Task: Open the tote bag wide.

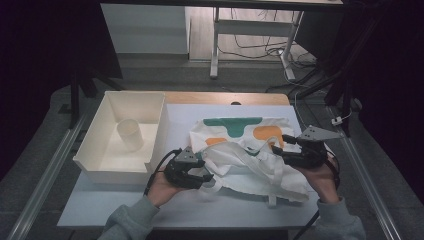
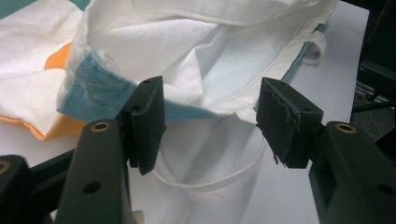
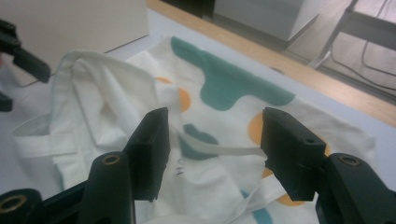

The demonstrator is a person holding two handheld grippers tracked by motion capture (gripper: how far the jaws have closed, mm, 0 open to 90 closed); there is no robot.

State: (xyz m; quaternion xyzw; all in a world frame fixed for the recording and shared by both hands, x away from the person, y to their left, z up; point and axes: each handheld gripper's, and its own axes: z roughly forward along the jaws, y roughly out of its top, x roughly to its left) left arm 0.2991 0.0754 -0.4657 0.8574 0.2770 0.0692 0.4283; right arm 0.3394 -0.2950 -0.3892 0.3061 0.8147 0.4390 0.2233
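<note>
A white cloth tote bag (image 1: 245,150) with green and orange patches lies crumpled on the white table top, its mouth turned toward the person. My left gripper (image 1: 202,176) sits at the bag's near left edge, jaws open around the folded rim (image 2: 210,100) without closing on it. My right gripper (image 1: 280,145) hovers over the bag's right side, open, with a white strap (image 3: 219,150) and printed fabric (image 3: 224,88) showing between its jaws. Both grippers are held in the person's hands.
A white open box (image 1: 125,135) stands at the table's left with a cream cup (image 1: 130,134) upright inside. A wooden strip (image 1: 225,98) runs along the far edge. Metal rails (image 1: 47,170) flank the table. Bare table surface (image 1: 125,205) lies in front near the person.
</note>
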